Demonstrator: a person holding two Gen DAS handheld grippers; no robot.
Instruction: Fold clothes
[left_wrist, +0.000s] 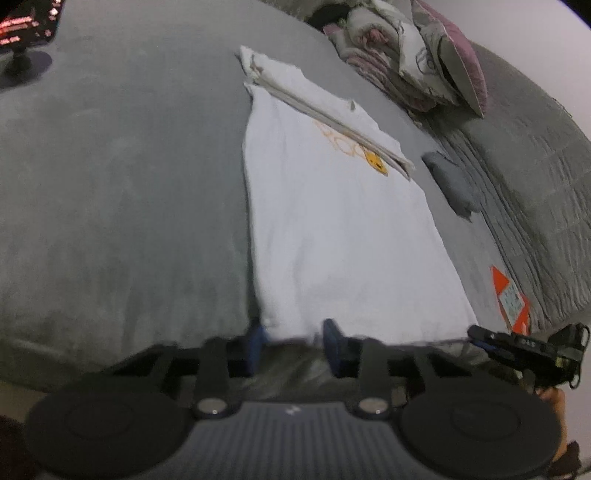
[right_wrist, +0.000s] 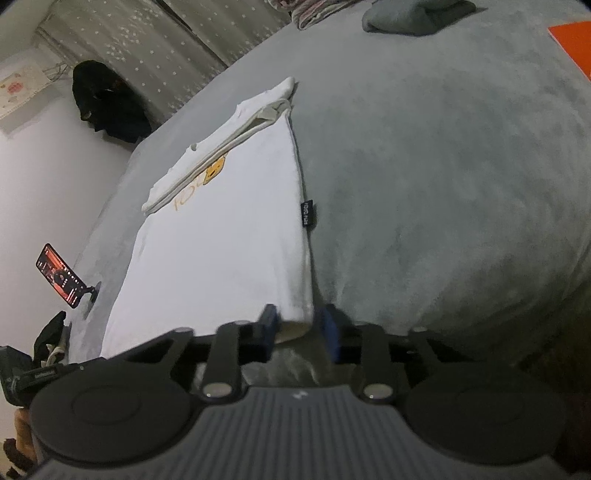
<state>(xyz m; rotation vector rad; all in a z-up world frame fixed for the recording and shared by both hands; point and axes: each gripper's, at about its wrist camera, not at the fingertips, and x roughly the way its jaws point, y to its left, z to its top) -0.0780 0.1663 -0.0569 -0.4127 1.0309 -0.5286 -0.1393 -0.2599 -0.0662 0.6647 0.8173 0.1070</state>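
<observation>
Each tool pinches a near hem corner of the white T-shirt (left_wrist: 332, 229): left tool (left_wrist: 293, 338) at the shirt's 7 o'clock corner, right tool (right_wrist: 299, 326) at 5 o'clock. For a square fold, both should lift evenly toward 12 o'clock. The shirt lies flat on the gray bed (left_wrist: 122, 184), sleeves already folded in.

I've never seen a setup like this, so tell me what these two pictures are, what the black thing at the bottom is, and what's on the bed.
Each picture comes from a camera mounted on a hand-held gripper, looking along its jaws. The left gripper and right gripper are black tools with blue pads, one in each hand of a person. On the grey plush bedspread lies a partly folded white T-shirt with a yellow print. Each pair of jaws appears closed on a near corner of its hem.
</observation>
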